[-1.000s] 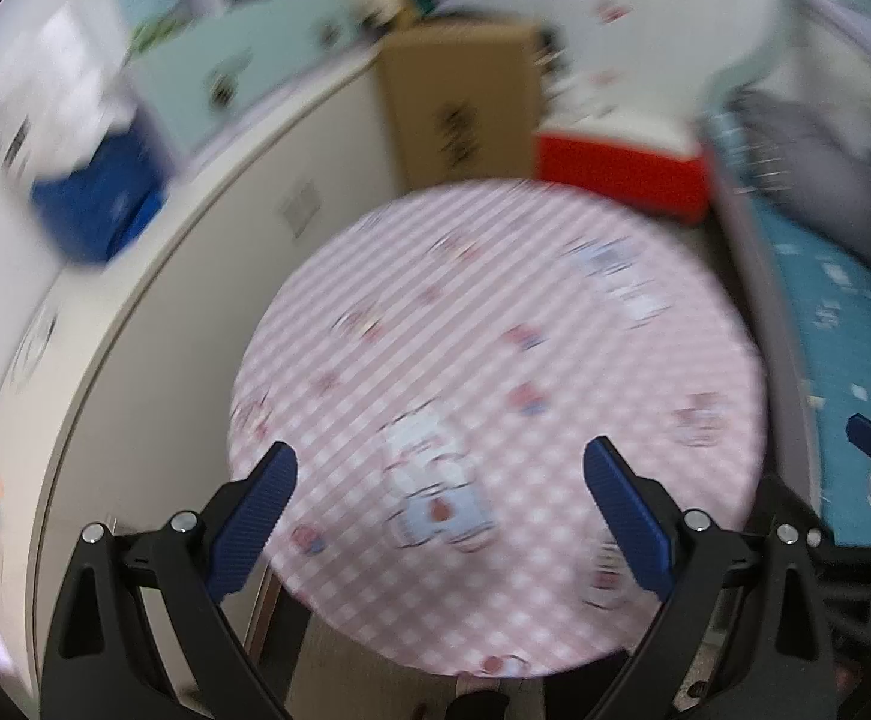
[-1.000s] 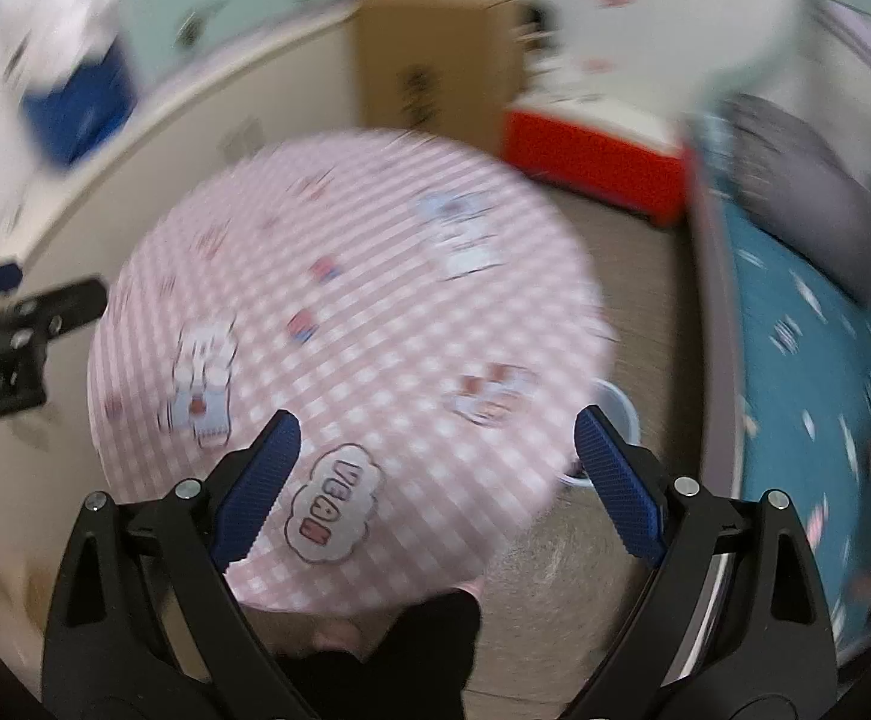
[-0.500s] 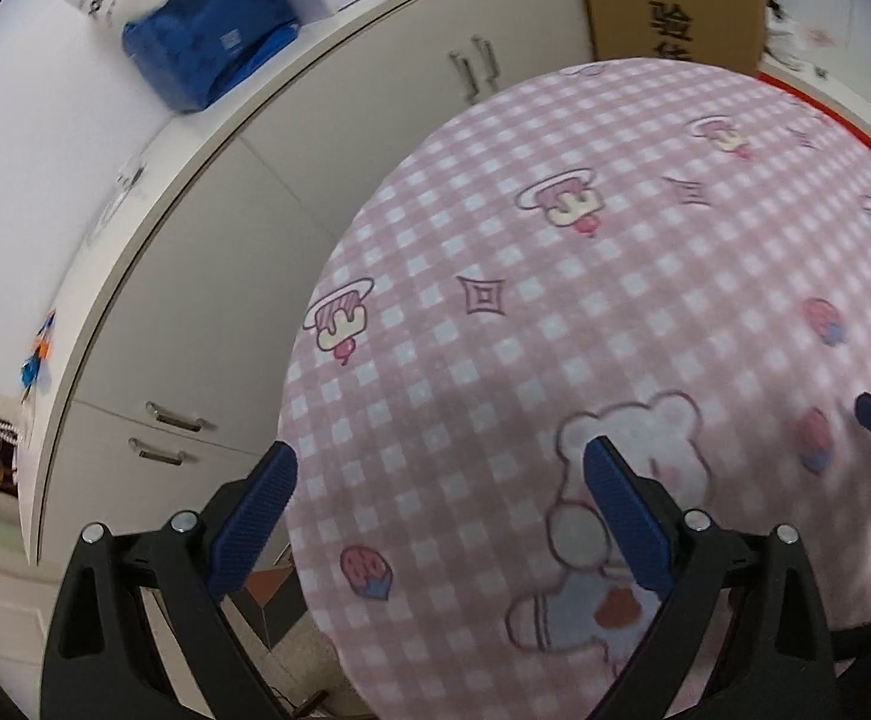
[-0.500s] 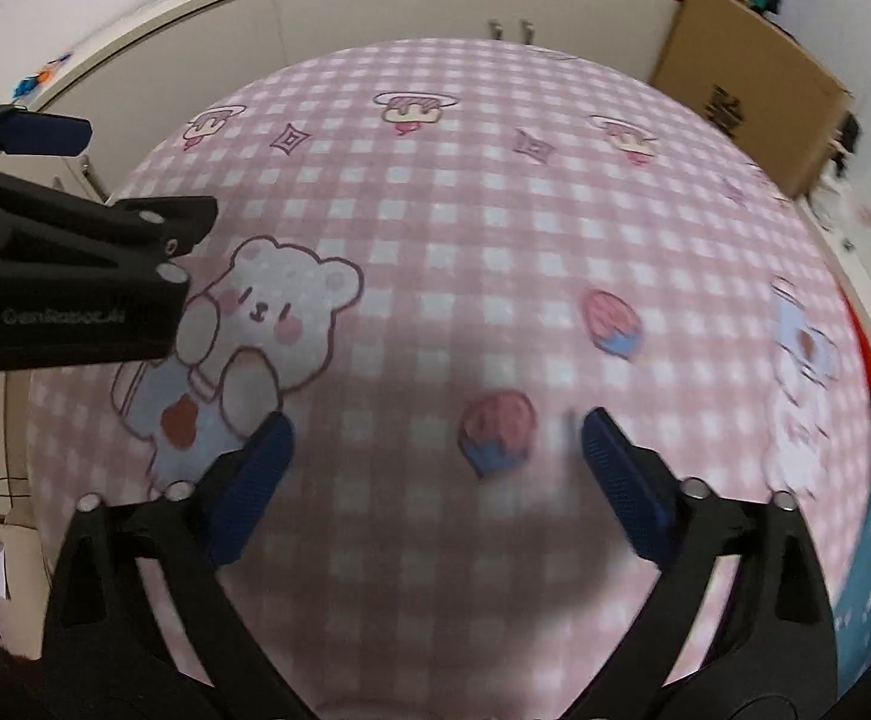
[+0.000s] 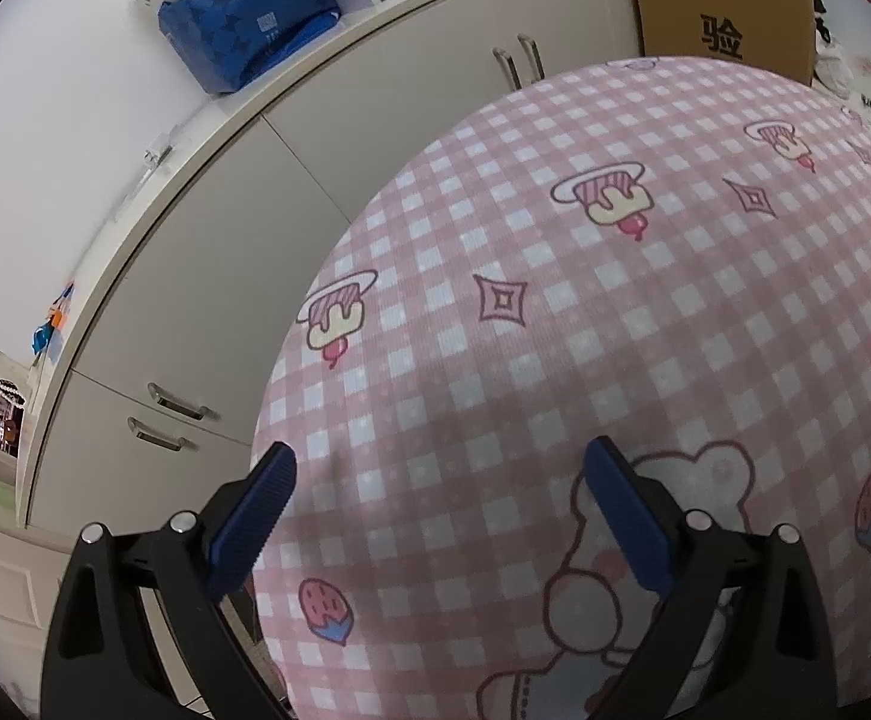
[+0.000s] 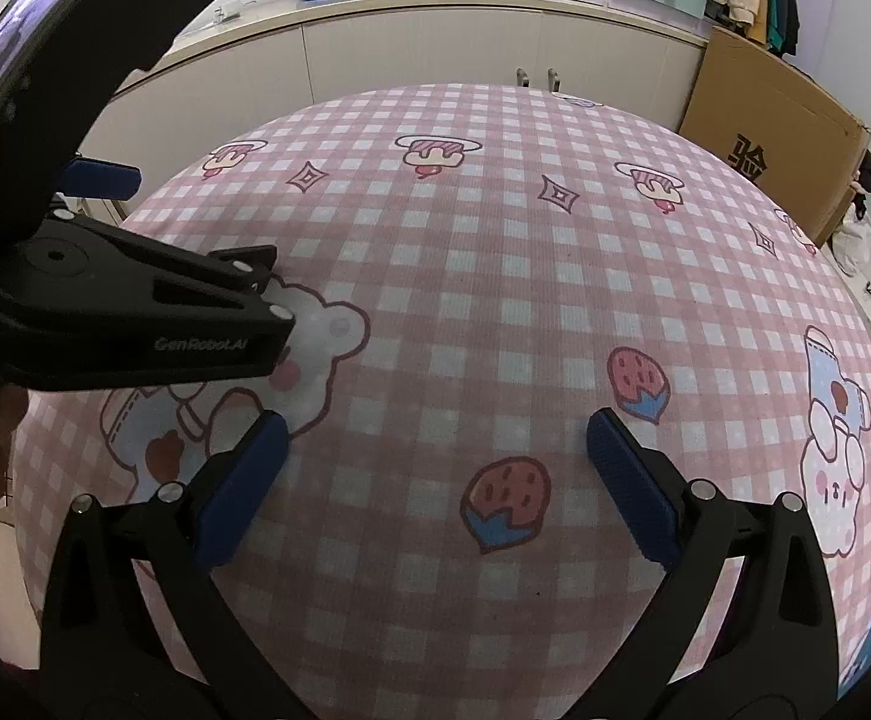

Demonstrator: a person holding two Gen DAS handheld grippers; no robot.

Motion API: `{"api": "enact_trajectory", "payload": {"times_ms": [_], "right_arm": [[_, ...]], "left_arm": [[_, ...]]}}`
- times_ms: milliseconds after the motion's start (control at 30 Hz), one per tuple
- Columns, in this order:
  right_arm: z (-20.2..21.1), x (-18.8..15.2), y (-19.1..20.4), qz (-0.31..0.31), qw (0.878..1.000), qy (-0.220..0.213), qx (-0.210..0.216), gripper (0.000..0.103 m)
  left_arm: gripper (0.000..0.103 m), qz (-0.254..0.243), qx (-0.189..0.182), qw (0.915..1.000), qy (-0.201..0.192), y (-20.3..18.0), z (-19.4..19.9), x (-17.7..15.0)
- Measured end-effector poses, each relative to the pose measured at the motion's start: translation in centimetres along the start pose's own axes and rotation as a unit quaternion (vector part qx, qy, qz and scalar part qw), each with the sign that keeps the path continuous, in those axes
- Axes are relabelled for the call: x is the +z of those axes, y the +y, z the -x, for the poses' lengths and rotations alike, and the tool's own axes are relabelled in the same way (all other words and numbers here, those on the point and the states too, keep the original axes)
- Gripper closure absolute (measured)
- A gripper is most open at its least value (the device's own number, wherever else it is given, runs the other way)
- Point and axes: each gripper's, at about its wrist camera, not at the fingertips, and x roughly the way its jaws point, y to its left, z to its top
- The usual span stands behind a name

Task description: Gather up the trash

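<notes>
Right wrist: right gripper (image 6: 435,468) spread (nothing between) above tablecloth (image 6: 495,300).

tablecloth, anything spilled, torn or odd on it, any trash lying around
Nothing stands out. The pink checked tablecloth lies smooth, with only printed bears and strawberries on it; no spill, tear or loose trash shows in either view. Both grippers, left and right, hang open and empty above it.

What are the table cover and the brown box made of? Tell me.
Table cover: looks like woven cloth, matte, with a fine ribbed weave visible in the pink check print. Brown box: apparently corrugated cardboard, dull brown with a printed black character.
</notes>
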Motion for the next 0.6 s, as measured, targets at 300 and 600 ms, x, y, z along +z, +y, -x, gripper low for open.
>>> {"api": "enact_trajectory", "payload": {"times_ms": [300, 600], "right_arm": [[0.09, -0.10, -0.06, 0.000, 1.000, 0.000, 0.000, 0.006], [0.08, -0.11, -0.05, 0.000, 1.000, 0.000, 0.000, 0.006]], "left_arm": [[0.006, 0.001, 0.012, 0.9990, -0.042, -0.17, -0.24, -0.32], [0.006, 0.000, 0.025, 0.9973, -0.069, -0.46, 0.06, -0.78]]}}
